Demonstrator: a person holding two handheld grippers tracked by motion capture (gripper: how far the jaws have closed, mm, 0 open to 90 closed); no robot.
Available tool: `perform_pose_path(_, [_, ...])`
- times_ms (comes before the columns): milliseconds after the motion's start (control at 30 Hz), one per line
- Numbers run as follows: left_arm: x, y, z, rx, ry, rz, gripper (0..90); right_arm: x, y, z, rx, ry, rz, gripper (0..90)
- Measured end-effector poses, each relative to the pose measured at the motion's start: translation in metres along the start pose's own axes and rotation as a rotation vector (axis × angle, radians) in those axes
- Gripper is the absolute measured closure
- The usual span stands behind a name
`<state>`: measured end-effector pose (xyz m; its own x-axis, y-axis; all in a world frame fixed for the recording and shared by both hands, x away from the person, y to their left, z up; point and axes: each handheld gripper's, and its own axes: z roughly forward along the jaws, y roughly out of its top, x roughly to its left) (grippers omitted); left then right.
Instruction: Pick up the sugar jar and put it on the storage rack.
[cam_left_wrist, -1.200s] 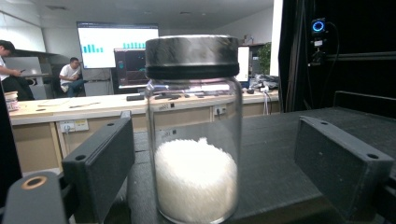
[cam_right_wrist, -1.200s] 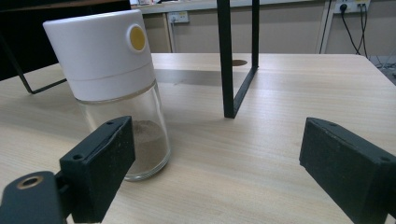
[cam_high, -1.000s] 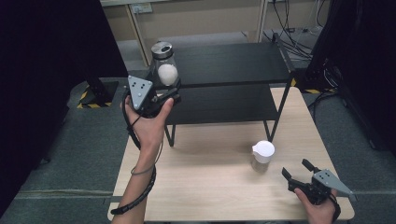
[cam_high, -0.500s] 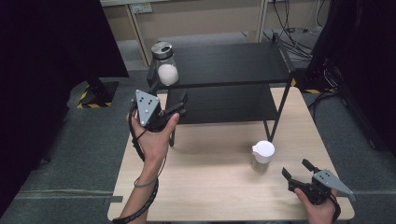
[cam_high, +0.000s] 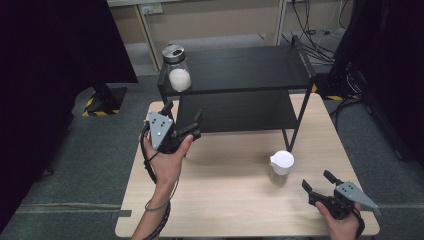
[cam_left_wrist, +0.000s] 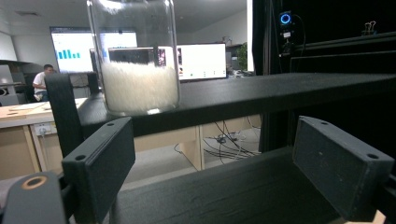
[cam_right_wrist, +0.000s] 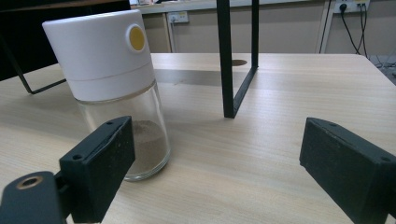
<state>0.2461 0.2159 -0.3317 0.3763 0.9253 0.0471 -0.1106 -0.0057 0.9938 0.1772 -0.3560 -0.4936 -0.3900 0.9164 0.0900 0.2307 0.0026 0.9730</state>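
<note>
The left gripper (cam_high: 181, 120) is pulling back from the glass jar (cam_high: 177, 69) on the rack's top shelf (cam_high: 240, 67), dropping lower twd the surface (cam_high: 225, 200), fingers apart & empty, w/ the jar left standing.

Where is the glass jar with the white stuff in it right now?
In the high view, the glass jar stands on the black shelf's top tier, at its left corner, beyond the open left gripper.
</note>
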Motion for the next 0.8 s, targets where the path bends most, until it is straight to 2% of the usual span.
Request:
perform_pose_path(300, [0.000,-0.017,-0.007,-0.005,-0.007,-0.016,12.3,0.000,0.000,0.000,-0.001,0.000,0.001,10.7])
perform_pose_path(567, [-0.002,-0.032,-0.012,-0.008,-0.015,-0.013,12.1,0.000,0.000,0.000,-0.003,0.000,0.001,10.6])
perform_pose_path(800, [0.000,-0.046,-0.015,0.006,-0.017,-0.019,12.0,0.000,-0.001,0.000,-0.004,0.001,0.002,10.6])
